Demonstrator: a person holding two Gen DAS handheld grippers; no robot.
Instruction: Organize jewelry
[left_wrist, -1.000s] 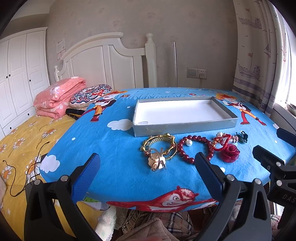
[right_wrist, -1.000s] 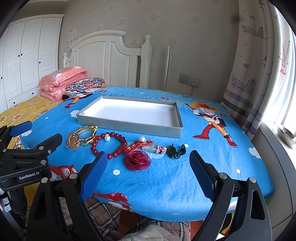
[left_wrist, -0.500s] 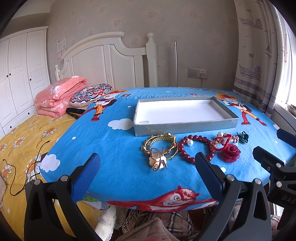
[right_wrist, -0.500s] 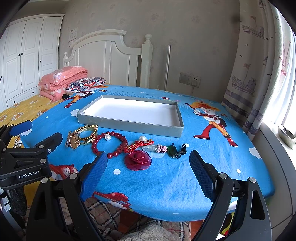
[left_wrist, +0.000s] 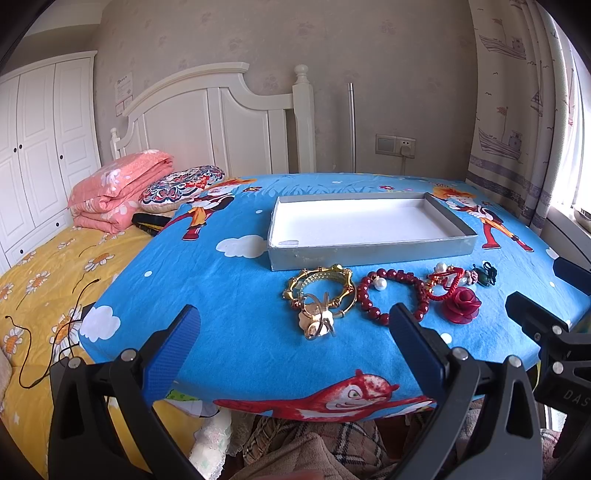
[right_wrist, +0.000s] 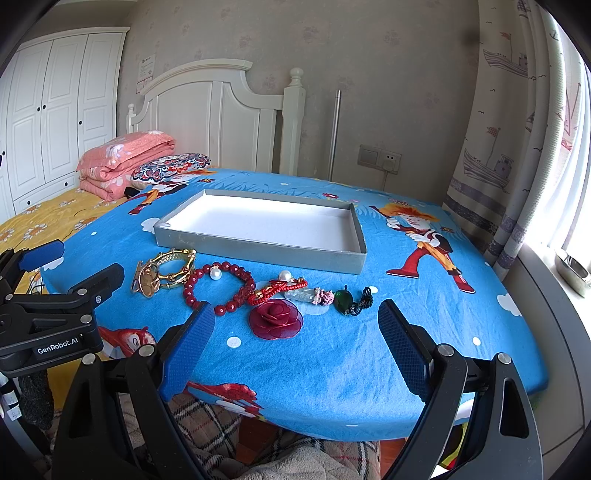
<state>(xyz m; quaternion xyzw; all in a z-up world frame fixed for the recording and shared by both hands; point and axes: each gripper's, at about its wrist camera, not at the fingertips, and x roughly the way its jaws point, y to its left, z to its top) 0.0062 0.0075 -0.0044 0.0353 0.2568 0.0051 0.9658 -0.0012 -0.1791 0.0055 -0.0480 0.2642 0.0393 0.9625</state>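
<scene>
Left gripper (left_wrist: 293, 325): fingers spread wide, nothing held.
Right gripper (right_wrist: 295, 328): fingers spread wide, nothing held.
Jewelry: red bead bracelet (right_wrist: 218, 286) and gold bangle (left_wrist: 320, 291) near tabletop's (right_wrist: 332, 362) front edge, before grey tray (right_wrist: 258, 247).

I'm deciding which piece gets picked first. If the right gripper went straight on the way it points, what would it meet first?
Most likely the red fabric rose, which lies nearest between the open right gripper jaws, left of centre. Depth is unclear, so it might meet the blue tablecloth first.
</scene>
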